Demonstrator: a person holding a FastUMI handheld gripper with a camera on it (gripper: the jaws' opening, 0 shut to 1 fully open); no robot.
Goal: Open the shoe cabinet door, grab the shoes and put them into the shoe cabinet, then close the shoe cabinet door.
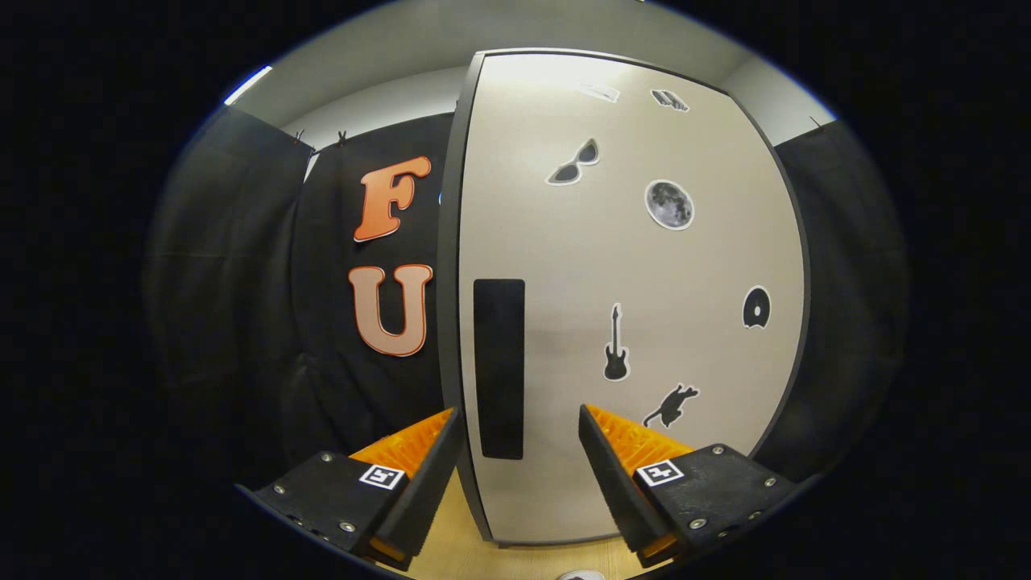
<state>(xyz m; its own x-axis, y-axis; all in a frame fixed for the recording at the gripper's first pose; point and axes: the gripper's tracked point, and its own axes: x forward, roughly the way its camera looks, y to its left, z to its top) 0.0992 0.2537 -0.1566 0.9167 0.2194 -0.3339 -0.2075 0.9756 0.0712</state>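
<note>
The cabinet (636,322) stands ahead on a pale wood floor (451,532), its door (564,266) closed. Stickers (668,204) dot the door, and a dark handle (499,368) sits near its left edge. The gripper (522,451) is wide open, empty, with the handle's lower end between its fingers.

Shoe cabinet door (628,322): pale, dark-edged, shut, upright, stickered; black vertical handle (498,368) just ahead of, between, the spread fingers.
</note>
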